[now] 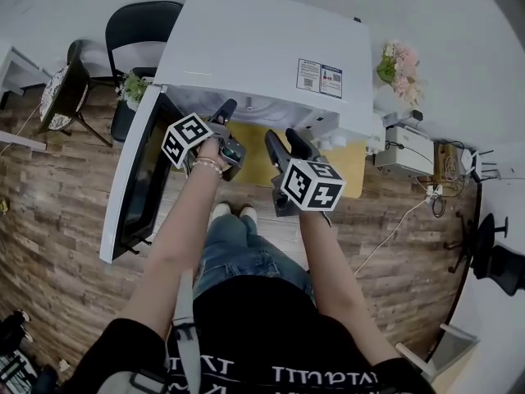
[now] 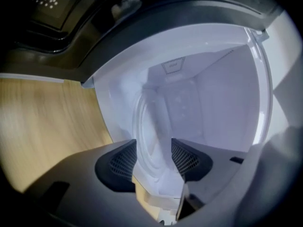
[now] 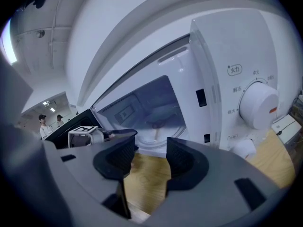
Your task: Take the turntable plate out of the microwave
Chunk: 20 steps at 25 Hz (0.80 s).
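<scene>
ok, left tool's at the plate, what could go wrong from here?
The plate is clear glass and the left tool, jaws apart, is not yet gripping it; a shallow bite could slip.
The right tool sits open before the microwave and the door hangs open on the left; the plate might clip either coming out.

Glossy microwave (image 1: 262, 48), seemingly glass turntable plate (image 2: 147, 122), wood-grain tabletop (image 2: 42, 122).

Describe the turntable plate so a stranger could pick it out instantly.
Find the white microwave on the wooden counter, its door swung open to the left. Inside it, low in the pale cavity, sits the turntable plate. It is the only round, clear glass disc there.
</scene>
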Available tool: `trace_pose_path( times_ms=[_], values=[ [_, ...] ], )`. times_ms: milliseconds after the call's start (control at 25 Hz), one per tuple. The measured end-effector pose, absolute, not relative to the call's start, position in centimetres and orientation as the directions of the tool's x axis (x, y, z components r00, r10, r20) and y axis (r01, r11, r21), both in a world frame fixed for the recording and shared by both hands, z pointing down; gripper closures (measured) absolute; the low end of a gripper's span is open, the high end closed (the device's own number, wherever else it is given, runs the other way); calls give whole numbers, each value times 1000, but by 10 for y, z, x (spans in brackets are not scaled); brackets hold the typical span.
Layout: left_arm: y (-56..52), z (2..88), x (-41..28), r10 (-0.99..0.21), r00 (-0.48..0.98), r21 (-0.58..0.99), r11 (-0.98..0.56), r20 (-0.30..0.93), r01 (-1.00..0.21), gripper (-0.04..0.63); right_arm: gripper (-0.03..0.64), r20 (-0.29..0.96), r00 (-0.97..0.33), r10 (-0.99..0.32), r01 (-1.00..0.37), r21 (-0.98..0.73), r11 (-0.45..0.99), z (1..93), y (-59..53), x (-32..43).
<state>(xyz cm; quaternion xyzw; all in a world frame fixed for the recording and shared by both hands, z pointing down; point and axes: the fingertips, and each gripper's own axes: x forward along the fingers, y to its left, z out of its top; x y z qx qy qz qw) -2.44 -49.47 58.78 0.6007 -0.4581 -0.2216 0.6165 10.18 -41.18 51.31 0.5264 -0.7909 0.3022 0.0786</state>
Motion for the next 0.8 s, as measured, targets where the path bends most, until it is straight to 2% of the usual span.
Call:
trace_pose_path(
  times_ms=[240, 480, 600, 800],
  values=[
    [-488, 611, -34, -825, 403, 911, 297, 395, -285, 563, 400, 456, -446, -770, -874, -408, 265, 522, -403, 97],
    [-486, 610, -35, -836, 407, 926, 290, 368, -242, 569, 403, 442, -476, -760, -817, -541, 197, 533, -410, 98],
    [-486, 602, -34, -838, 423, 936, 267, 344, -231, 571, 407, 404, -501, -765, -721, -684, 111, 541, -420, 95],
    [-485, 593, -33, -838, 434, 940, 254, 332, -227, 571, 420, 345, -507, -790, -563, -826, 1, 559, -433, 92]
  ],
)
